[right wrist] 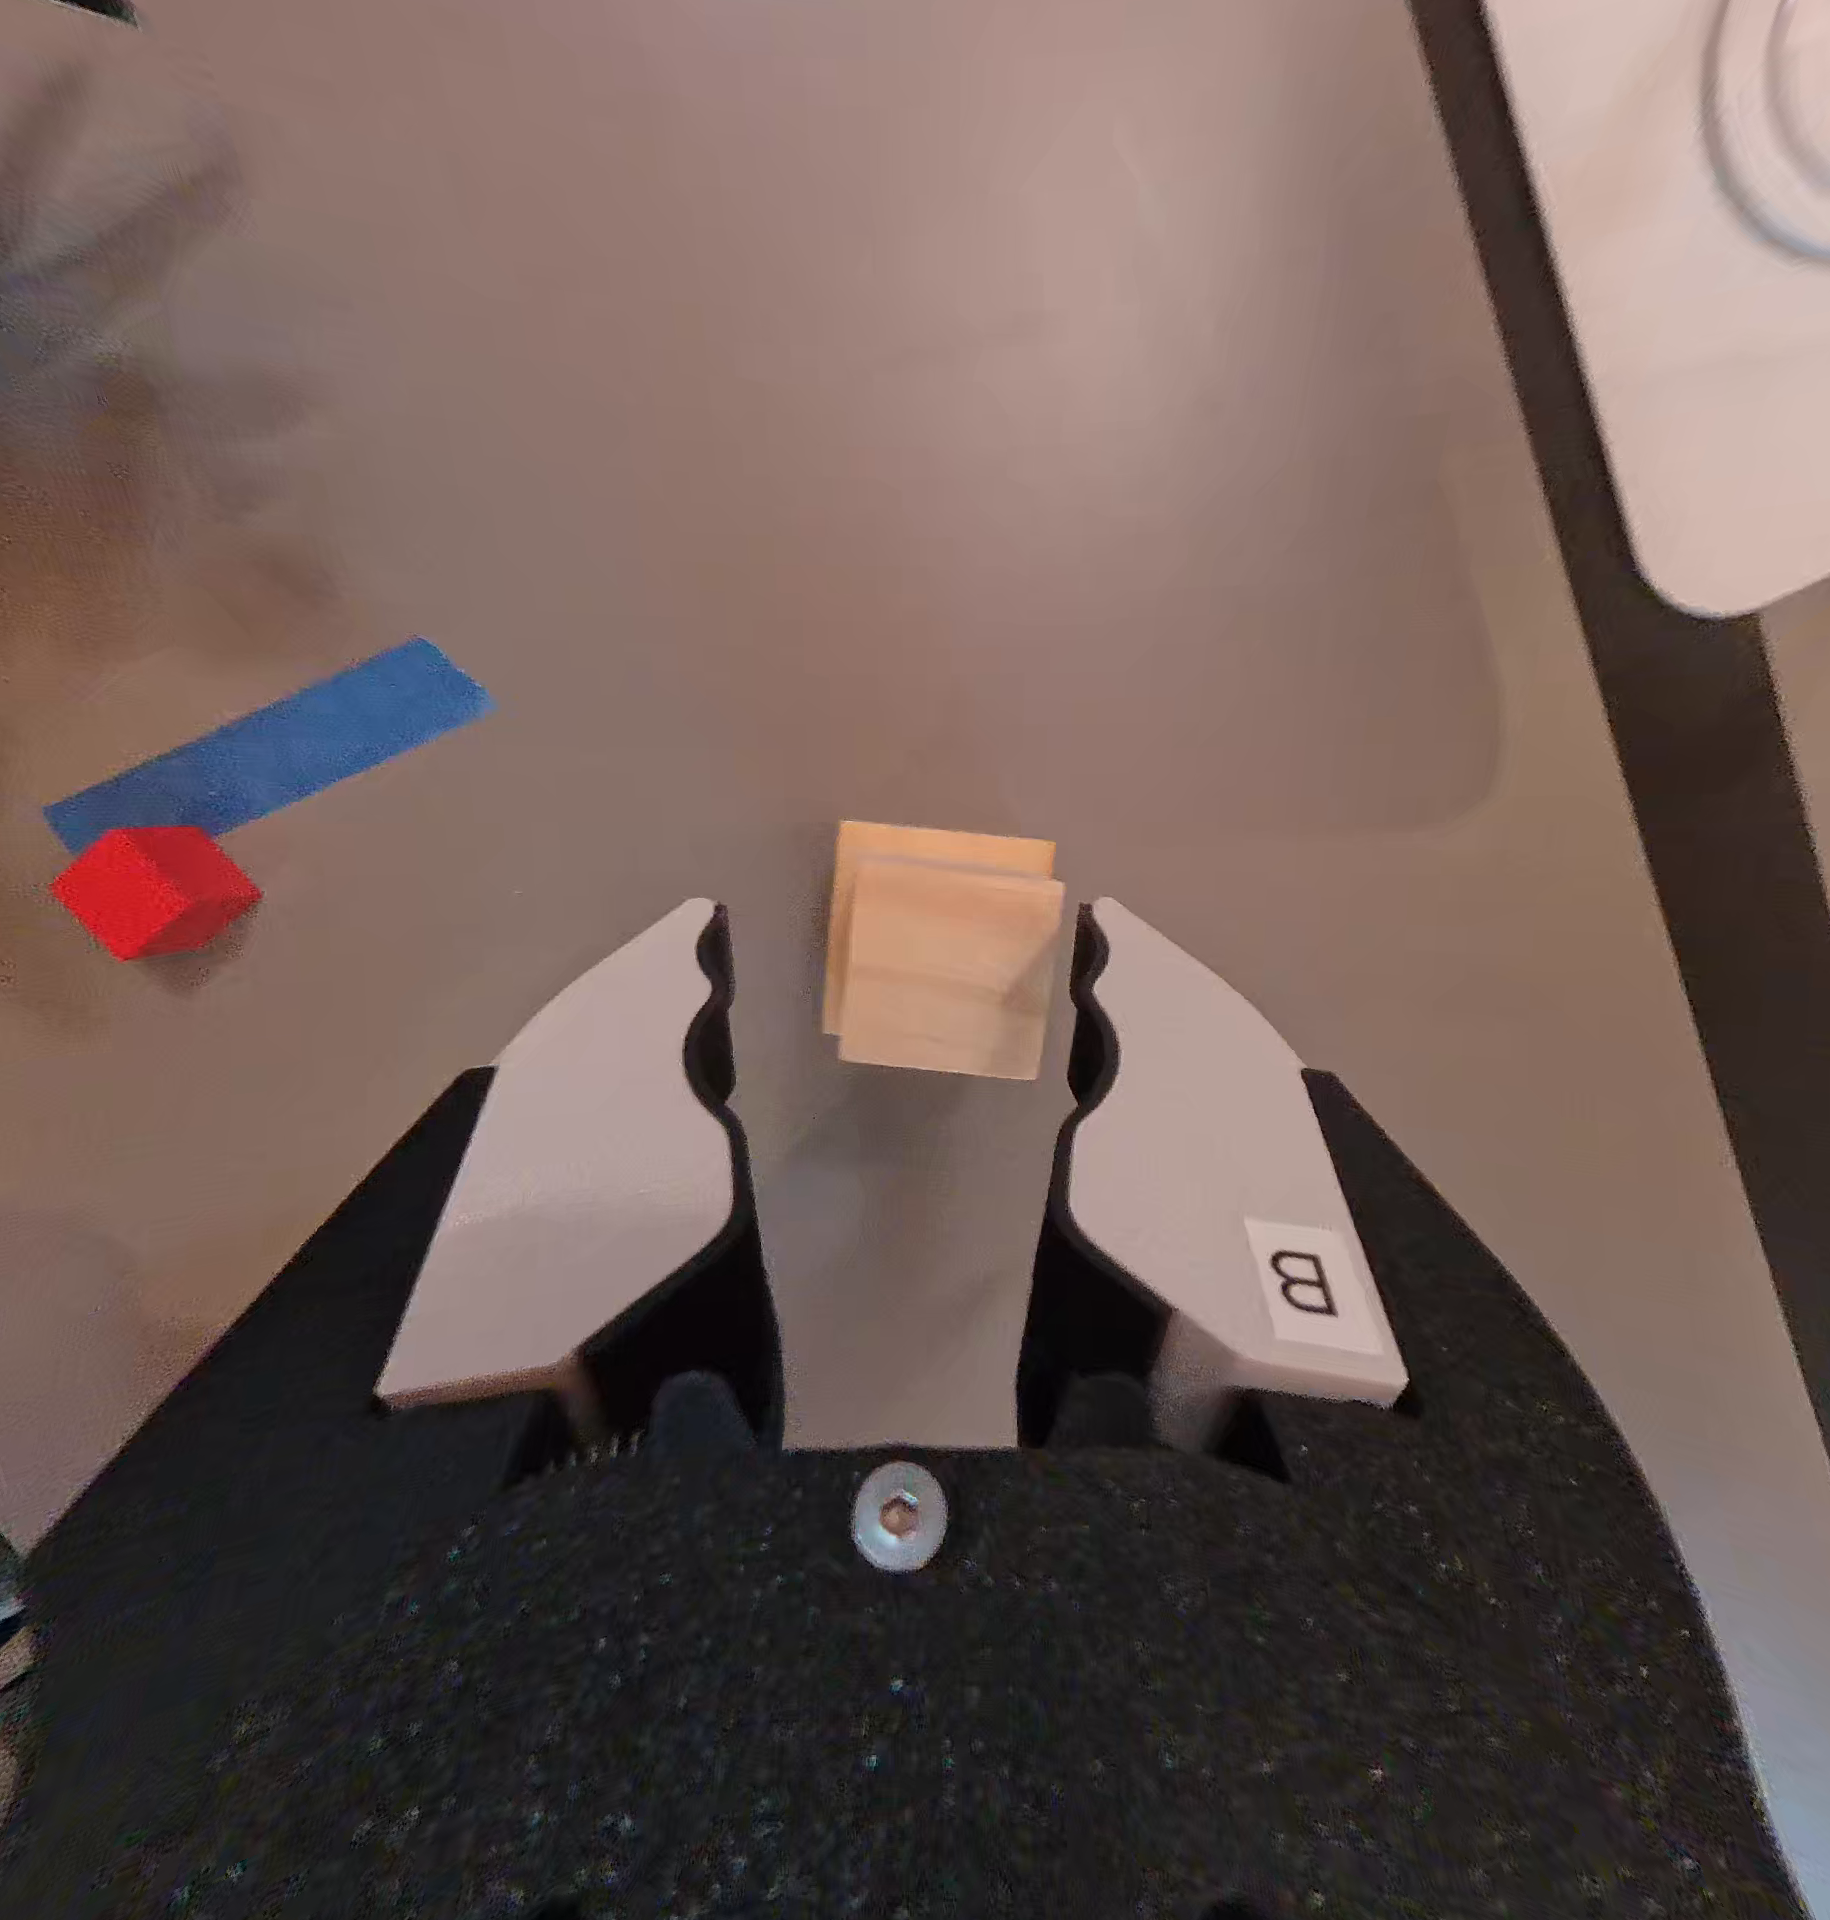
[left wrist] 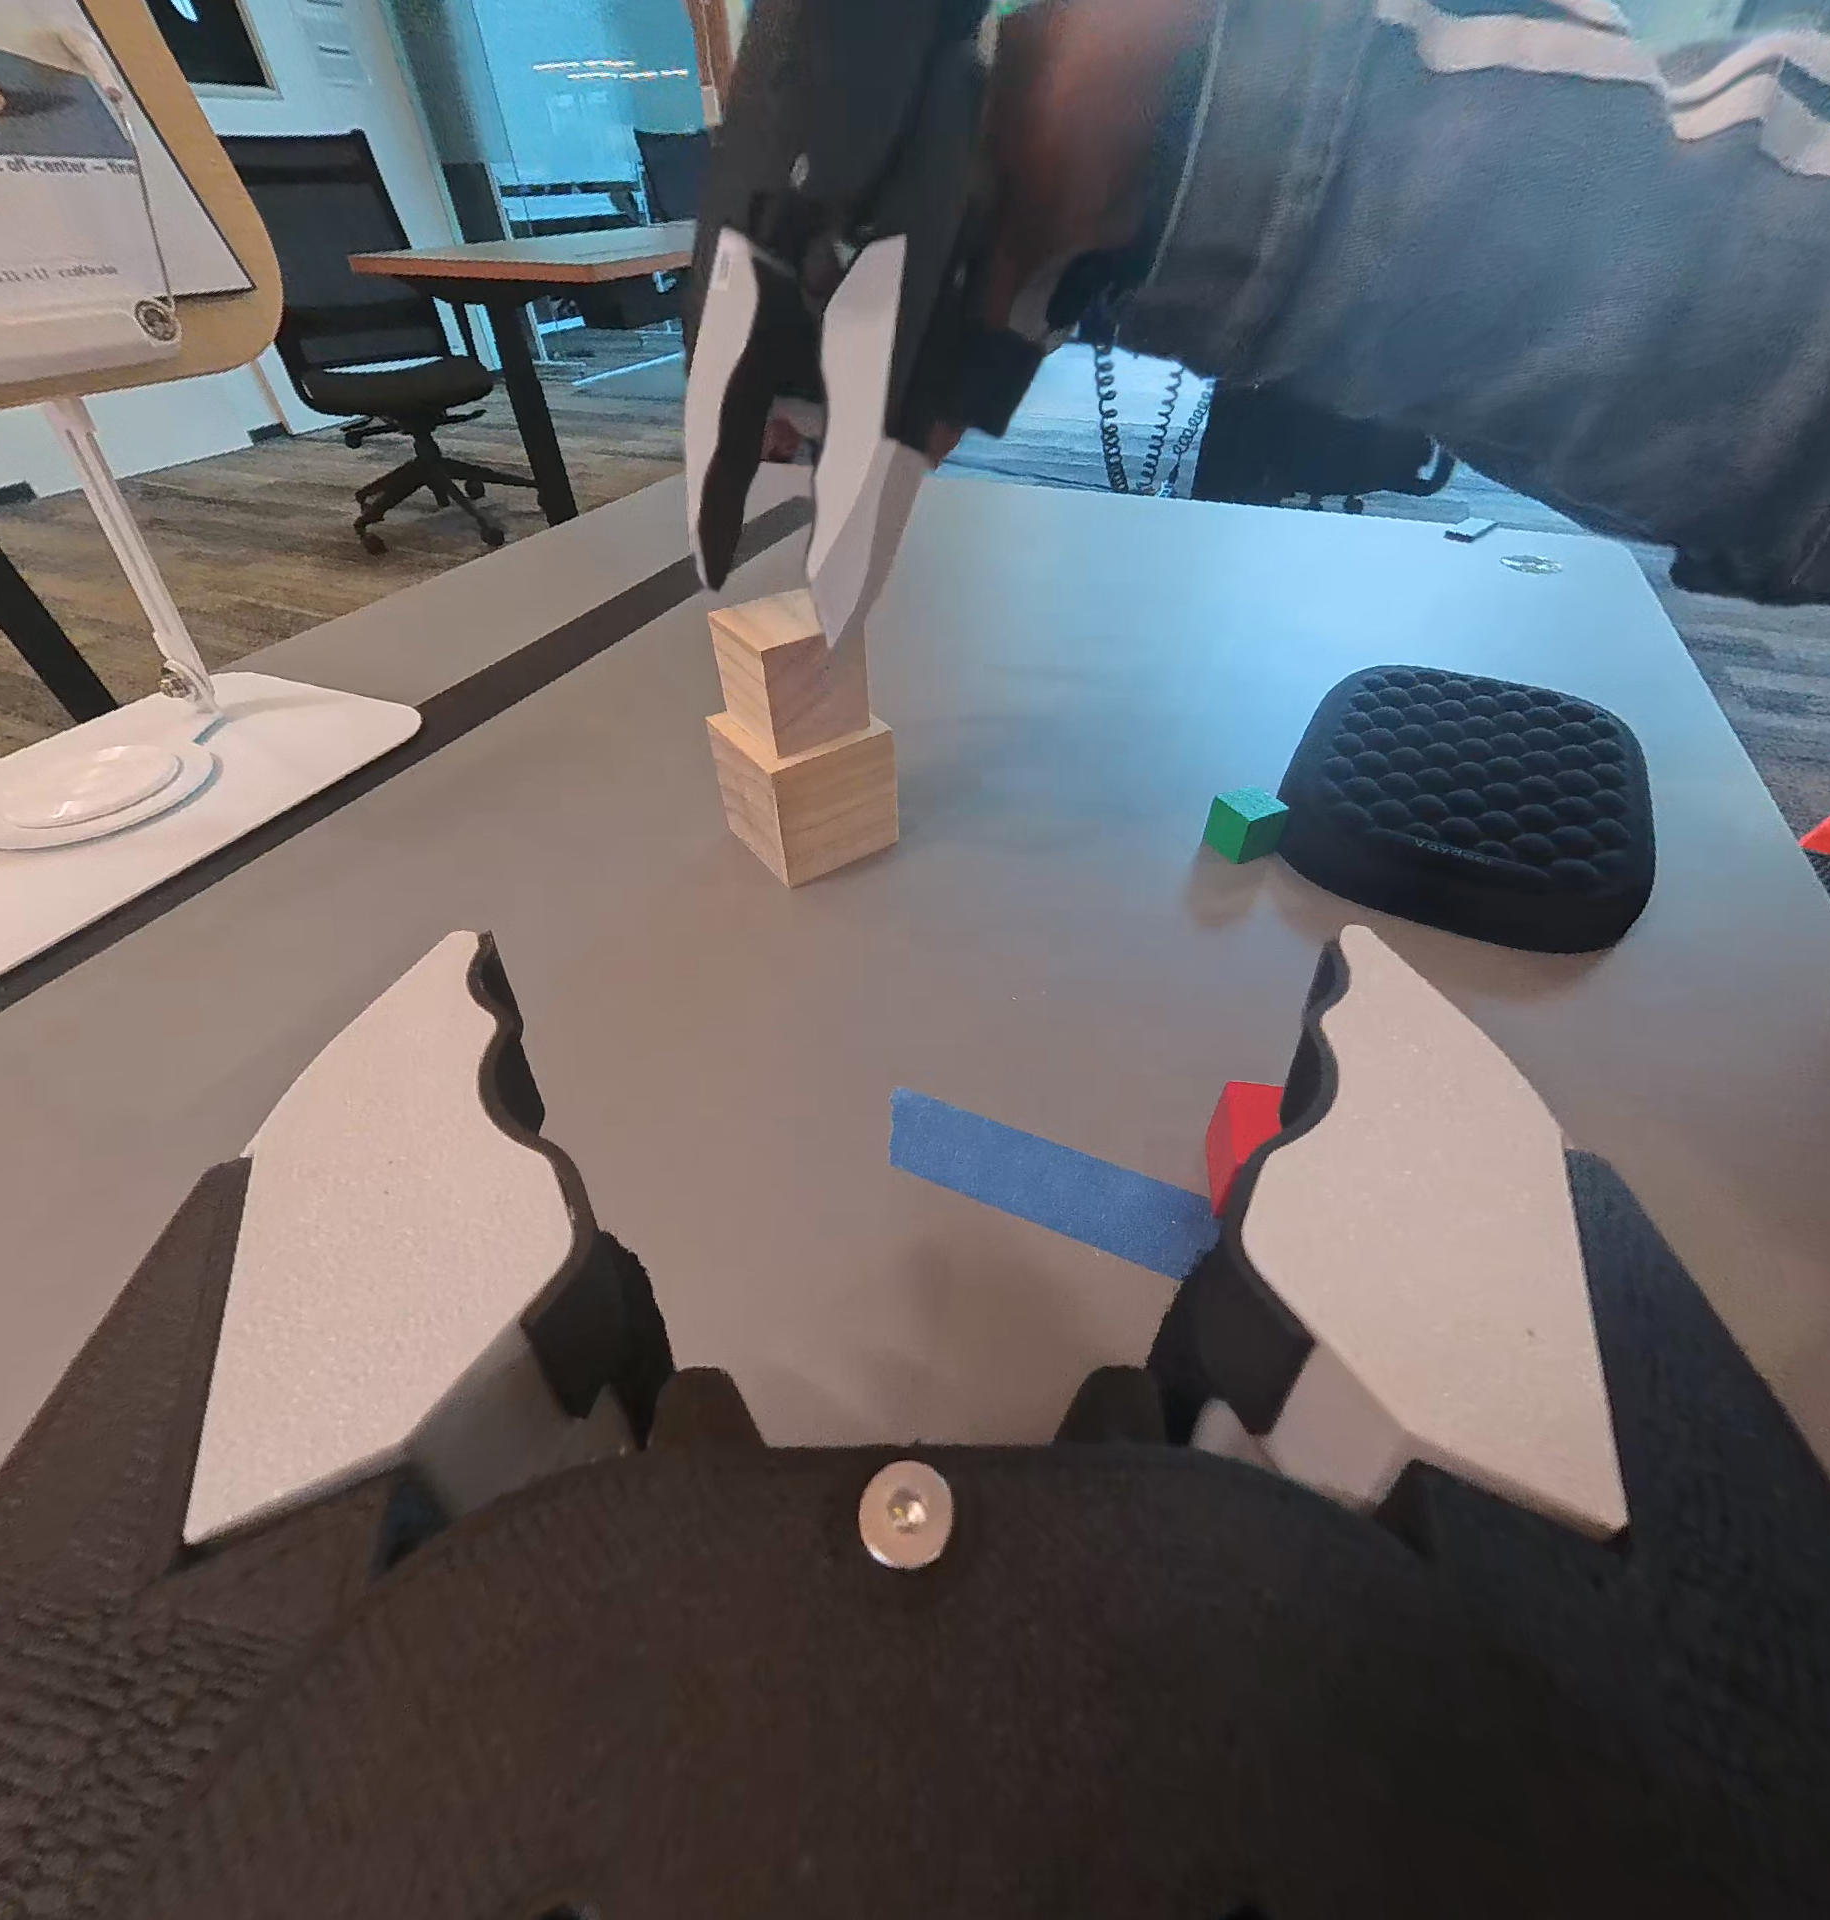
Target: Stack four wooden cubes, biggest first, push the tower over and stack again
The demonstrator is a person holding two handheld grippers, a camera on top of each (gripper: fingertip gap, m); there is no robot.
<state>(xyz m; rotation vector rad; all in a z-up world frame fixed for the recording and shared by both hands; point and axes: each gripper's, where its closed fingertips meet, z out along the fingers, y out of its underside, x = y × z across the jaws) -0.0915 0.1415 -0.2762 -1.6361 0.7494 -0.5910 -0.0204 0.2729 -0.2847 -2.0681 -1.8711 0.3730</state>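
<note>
Grey table (left wrist: 1046,644), office behind. Your right gripper (right wrist: 898,987) stands apart around the second wooden cube (right wrist: 947,982) atop the biggest cube (left wrist: 807,805), pads clear. Lift straight up; left gripper (left wrist: 900,997) gapes empty near the red cube (left wrist: 1241,1132).

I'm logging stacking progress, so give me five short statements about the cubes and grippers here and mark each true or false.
1. Two plain wooden cubes are stacked, the smaller wooden cube on the larger wooden cube. True.
2. The green cube tops the tower. False: it lies on the table beside the black pad.
3. The right gripper clamps the top cube. False: gaps show beside both pads.
4. The left gripper is open and empty. True.
5. The red cube lies by the blue tape. True.
</note>
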